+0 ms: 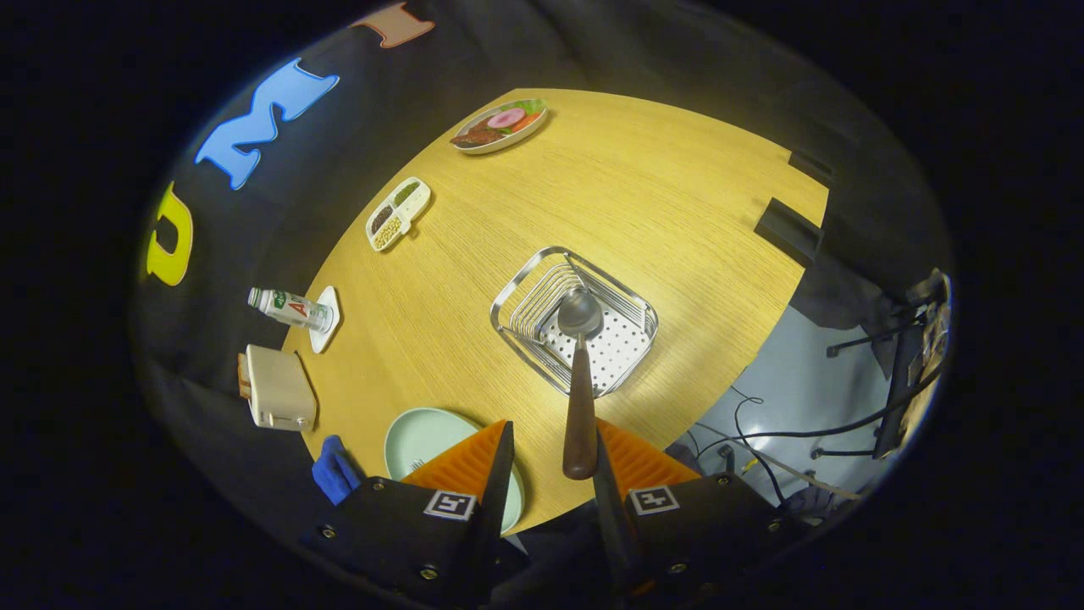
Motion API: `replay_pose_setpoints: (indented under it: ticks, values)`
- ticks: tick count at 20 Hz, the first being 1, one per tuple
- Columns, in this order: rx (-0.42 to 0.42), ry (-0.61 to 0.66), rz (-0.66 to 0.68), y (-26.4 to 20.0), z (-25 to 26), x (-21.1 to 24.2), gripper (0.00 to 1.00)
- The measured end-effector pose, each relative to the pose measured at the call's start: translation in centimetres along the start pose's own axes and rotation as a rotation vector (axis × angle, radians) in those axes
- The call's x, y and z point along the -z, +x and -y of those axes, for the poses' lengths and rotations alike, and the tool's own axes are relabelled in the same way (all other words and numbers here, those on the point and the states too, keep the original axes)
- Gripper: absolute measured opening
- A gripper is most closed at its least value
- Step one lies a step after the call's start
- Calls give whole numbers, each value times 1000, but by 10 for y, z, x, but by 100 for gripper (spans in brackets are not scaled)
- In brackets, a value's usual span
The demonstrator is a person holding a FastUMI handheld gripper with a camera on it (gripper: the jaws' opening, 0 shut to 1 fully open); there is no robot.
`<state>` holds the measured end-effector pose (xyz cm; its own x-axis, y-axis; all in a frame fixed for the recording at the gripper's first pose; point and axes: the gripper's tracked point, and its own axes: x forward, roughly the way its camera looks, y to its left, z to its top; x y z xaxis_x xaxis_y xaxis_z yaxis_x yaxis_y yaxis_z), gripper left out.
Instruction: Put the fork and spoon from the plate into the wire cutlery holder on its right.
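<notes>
Spoon (580, 373) (brown handle), steel bowl

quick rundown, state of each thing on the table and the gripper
gripper: open, fingers apart
spoon: ahead of the fingers, bowl over the wire cutlery holder, handle by the right finger
wire cutlery holder: upright
plate: holds fork
bottle: capped, standing on a coaster

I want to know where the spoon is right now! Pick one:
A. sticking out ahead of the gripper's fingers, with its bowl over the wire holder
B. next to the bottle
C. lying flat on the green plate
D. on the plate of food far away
A: the spoon has its dark handle end between the fingers of the gripper, and its shiny bowl hangs over the wire cutlery holder, not the green plate.
</notes>
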<state>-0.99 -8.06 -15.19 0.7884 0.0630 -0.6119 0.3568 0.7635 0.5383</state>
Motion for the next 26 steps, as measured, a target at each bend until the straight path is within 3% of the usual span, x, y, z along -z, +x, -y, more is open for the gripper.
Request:
replay_pose_setpoints:
  ticks: [19,26]
  values:
    - [-109,-335,-291,36,-98,121,51]
    - [-102,-445,-442,58,-106,174,51]
